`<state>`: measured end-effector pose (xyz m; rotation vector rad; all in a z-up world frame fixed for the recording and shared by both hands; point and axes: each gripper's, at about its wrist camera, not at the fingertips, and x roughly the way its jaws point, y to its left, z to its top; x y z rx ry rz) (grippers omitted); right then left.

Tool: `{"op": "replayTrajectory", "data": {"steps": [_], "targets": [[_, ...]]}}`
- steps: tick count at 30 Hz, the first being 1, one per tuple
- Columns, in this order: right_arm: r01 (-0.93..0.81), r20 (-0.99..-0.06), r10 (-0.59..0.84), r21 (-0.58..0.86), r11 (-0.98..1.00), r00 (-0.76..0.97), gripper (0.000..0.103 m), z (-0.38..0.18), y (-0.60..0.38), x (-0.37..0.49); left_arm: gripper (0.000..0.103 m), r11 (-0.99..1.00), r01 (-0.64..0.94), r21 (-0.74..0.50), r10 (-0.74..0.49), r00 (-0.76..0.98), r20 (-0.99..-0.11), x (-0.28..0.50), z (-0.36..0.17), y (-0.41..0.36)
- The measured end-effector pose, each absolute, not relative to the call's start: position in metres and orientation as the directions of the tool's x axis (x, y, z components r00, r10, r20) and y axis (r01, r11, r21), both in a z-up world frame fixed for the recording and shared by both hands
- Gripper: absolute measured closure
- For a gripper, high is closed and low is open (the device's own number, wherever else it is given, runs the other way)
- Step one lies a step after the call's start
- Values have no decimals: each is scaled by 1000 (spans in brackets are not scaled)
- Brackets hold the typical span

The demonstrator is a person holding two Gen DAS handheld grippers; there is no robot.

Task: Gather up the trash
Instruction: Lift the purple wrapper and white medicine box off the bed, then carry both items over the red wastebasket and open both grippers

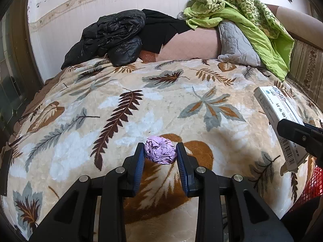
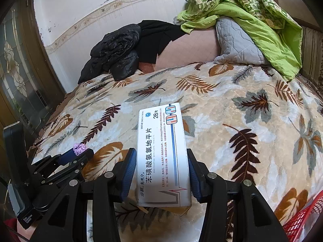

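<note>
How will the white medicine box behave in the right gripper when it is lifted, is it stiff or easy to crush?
The white medicine box is thin cardboard with an open flap at its near end, so it is probably empty, light and easy to crush. The right gripper clamps its long sides, where the walls could buckle. Its glossy print may slide a little on the pads.

Blanket [image 1: 141,84]: cream, with brown, grey and rust leaf pattern. Paper ball [image 1: 160,150]: lilac. Medicine box [image 2: 163,151]: white, black lettering. Jacket [image 1: 113,36]: black. Cloth [image 1: 242,12]: green, patterned. Basket [image 2: 302,219]: red mesh.
</note>
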<state>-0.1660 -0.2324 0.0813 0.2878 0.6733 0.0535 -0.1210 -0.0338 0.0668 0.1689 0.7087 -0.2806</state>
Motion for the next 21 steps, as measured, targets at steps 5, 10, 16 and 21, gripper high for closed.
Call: {"op": "replayTrajectory", "data": {"steps": [5,10,16,21], "targets": [[39,-600,138,272,961,788,51,84,-231,-171,73,944,325,52,-213,725,-655,-124,68,-36],[43,-579,141,292,956,803,52,88,-234,-182,73,939,343,38,-239,725,-646,-129,70,-37],[28,-555,154,306,952,817,51,92,-234,-199,73,932,357,58,-241,732,-637,-138,72,-43],[38,-546,154,323,946,824,51,95,-239,-218,73,921,383,68,-258,731,-632,-152,76,-51]]}}
